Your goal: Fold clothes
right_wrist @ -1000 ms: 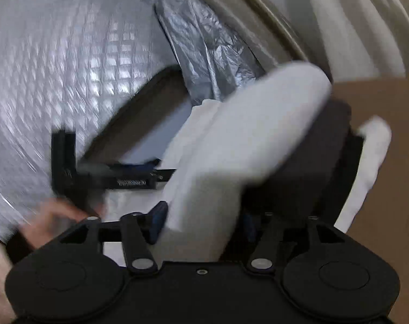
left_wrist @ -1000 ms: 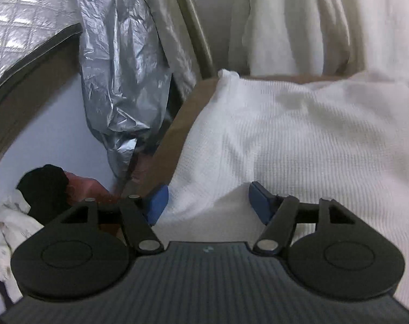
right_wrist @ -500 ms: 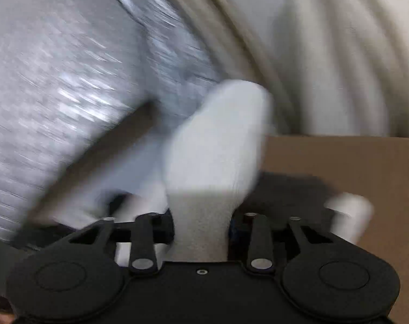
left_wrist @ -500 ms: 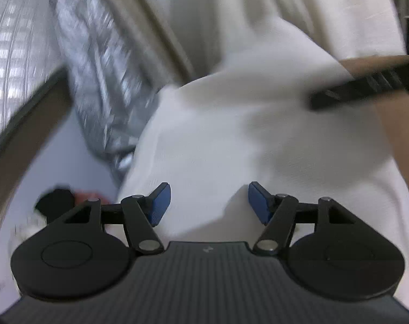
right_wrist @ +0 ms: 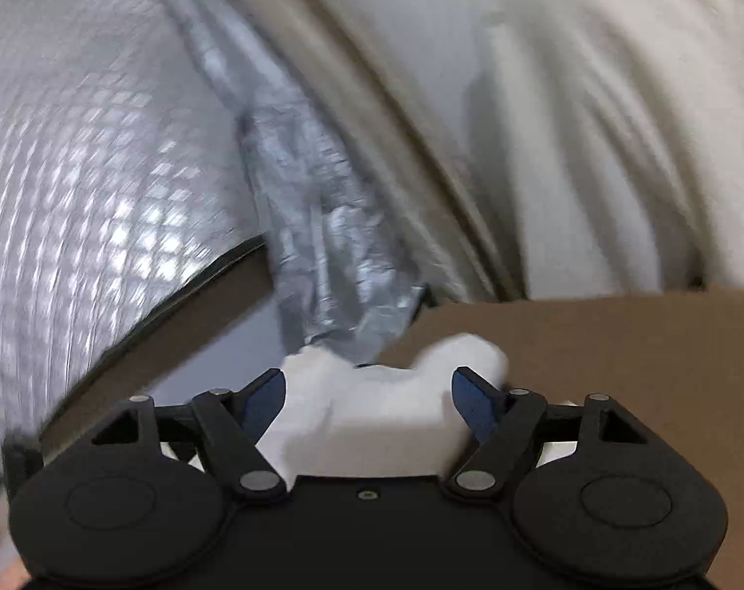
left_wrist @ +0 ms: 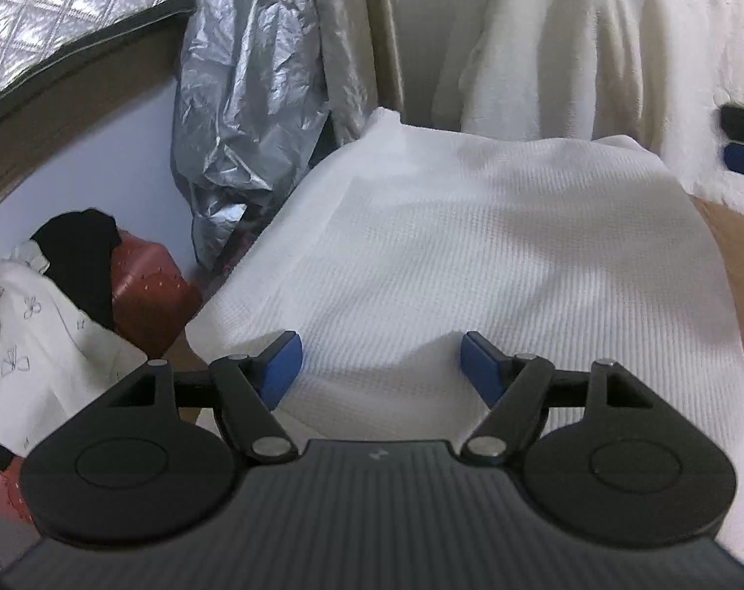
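A white waffle-knit garment lies flat and folded on a brown table. My left gripper is open just above its near edge, with the fabric under and between the blue pads. My right gripper is open, with a bunched fold of the white garment lying loose between its blue pads, over the brown table. The right gripper's tip shows at the right edge of the left wrist view.
A crumpled silver cover hangs at the back left beside a quilted silver surface. White curtains hang behind the table. A reddish basket with black and white flower-print clothes sits to the left below the table.
My right gripper has opened and let go of the white fabric it carried over; the fold now lies on the table. My left gripper stayed open over the garment's near edge.
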Demonstrator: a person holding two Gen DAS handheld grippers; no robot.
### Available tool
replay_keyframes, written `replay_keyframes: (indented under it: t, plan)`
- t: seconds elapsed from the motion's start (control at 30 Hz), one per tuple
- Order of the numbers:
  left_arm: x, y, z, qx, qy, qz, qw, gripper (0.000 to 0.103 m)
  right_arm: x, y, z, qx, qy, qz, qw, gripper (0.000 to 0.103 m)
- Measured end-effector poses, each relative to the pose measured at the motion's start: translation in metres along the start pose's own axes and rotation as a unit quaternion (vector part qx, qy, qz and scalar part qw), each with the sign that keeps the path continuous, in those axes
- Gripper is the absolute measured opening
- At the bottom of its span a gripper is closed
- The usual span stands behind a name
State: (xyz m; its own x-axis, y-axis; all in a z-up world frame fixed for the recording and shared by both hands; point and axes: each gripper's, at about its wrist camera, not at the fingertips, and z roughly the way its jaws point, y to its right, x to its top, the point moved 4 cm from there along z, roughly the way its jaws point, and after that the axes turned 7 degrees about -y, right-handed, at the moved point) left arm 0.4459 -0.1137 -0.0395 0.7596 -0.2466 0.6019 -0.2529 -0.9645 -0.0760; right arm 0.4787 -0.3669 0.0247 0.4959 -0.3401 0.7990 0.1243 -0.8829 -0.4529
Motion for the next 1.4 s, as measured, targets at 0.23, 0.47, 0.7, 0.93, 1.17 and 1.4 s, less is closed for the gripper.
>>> replay_keyframes:
  t: [0.23,0.47,0.7,0.93,1.17,1.4]
  plan:
    - [0.003,-0.012,0.003,0.004,-0.007,0.002,1.0000,0.080,-0.028,0.011,0.069,-0.095,-0.057,0.006,0.994,0.076]
    - [-0.013,-0.010,-0.053,-0.004,0.009,-0.029,0.9995,0.081,-0.036,0.000,-0.007,-0.154,0.003,0.100,0.983,0.079]
    - [-0.048,0.011,-0.140,0.059,0.054,-0.066,0.9946,0.095,-0.052,-0.056,-0.093,-0.164,-0.011,-0.031,0.986,0.079]
    - [-0.081,0.044,-0.199,0.017,0.083,-0.051,0.9951,0.103,-0.085,-0.101,-0.168,-0.127,-0.007,-0.081,0.989,0.079]
    - [-0.144,0.062,-0.218,0.033,0.083,-0.080,0.9928,0.103,-0.129,-0.107,-0.209,-0.151,-0.033,-0.084,0.984,0.079]
    - [-0.189,0.090,-0.218,0.035,0.046,-0.063,0.9964,0.103,-0.167,-0.107,-0.222,-0.164,-0.069,-0.099,0.979,0.079]
